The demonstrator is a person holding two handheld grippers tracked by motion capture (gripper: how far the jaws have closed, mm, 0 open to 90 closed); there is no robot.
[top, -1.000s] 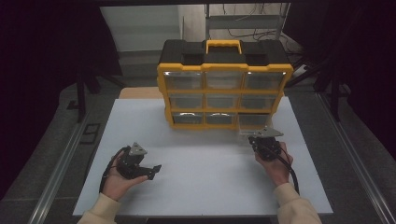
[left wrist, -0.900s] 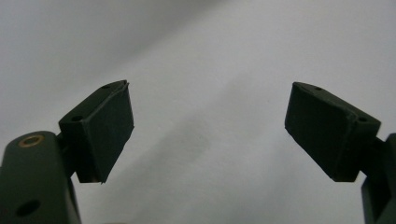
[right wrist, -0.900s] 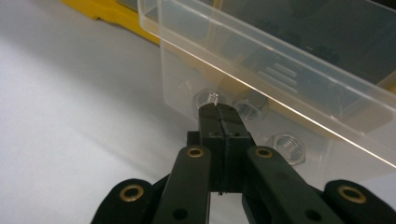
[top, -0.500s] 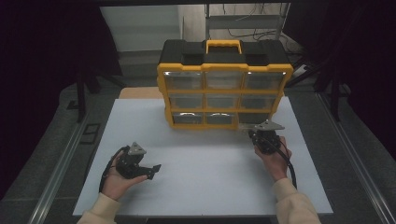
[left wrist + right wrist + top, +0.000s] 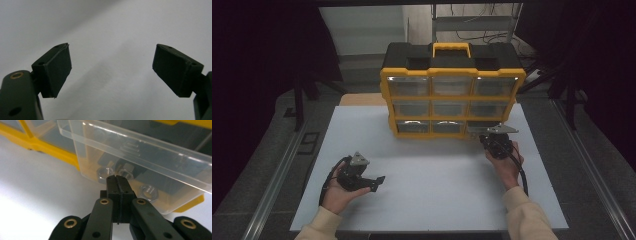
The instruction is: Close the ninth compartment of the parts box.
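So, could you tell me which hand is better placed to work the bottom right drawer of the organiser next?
The right. The right gripper, jaws shut, sits at the front of the clear drawer holding nuts, at the organiser. The left gripper rests open on the table, far away.

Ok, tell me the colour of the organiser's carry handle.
Yellow: the carry handle on the black-topped organiser, clearest in the high view.

Nuts (image 5: 148, 191) in drawer (image 5: 140, 157), organizer's (image 5: 452, 95) bottom-right
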